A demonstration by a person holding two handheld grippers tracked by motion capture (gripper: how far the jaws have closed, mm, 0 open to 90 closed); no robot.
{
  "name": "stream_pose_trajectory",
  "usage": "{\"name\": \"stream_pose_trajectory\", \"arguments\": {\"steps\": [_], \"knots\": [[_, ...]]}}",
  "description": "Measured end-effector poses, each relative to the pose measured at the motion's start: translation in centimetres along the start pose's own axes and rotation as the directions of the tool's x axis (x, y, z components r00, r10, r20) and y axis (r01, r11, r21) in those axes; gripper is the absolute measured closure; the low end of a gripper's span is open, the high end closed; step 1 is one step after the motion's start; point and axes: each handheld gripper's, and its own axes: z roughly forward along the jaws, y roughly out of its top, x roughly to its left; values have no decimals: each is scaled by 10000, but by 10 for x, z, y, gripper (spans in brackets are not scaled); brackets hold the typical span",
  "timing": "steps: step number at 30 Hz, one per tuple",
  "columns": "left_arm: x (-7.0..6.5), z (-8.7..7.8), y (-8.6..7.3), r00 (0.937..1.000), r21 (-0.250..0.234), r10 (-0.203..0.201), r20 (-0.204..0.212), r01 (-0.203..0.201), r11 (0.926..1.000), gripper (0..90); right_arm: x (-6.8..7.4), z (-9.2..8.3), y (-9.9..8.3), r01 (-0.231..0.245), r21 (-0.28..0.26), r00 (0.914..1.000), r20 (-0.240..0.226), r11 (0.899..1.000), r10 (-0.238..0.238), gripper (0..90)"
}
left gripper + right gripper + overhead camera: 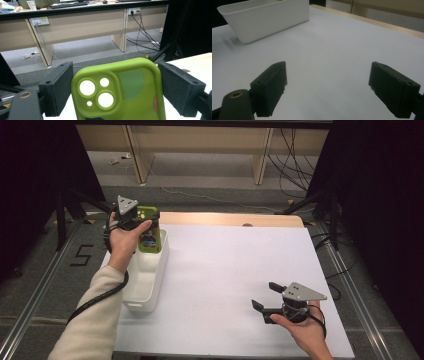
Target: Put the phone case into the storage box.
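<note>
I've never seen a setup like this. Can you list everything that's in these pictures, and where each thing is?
phone case: one, lime green with a printed picture, between the left gripper's jaws, held above the far end of the bin
bin: one, white, oblong, at the table's left edge
table: one, white sheet over a light wood top, centre
desks: light wood, on the floor beyond the table
cables: several, dark, on the floor at far right
left gripper: one, black with a grey plate, over the bin's far end, jaws either side of the case
right gripper: one, black with a grey plate, over the table's near right, jaws apart
hands: two, one on each gripper; a cream sleeve on the left arm
</note>
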Motion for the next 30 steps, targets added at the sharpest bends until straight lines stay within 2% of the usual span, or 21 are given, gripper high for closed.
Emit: {"name": "stream_pose_trajectory", "arguments": {"steps": [30], "knots": [[2,10,-4,10000,96,-2,-91,2,10000,160,0,0,0,8,3,10000,-9,10000,-8,161]]}}
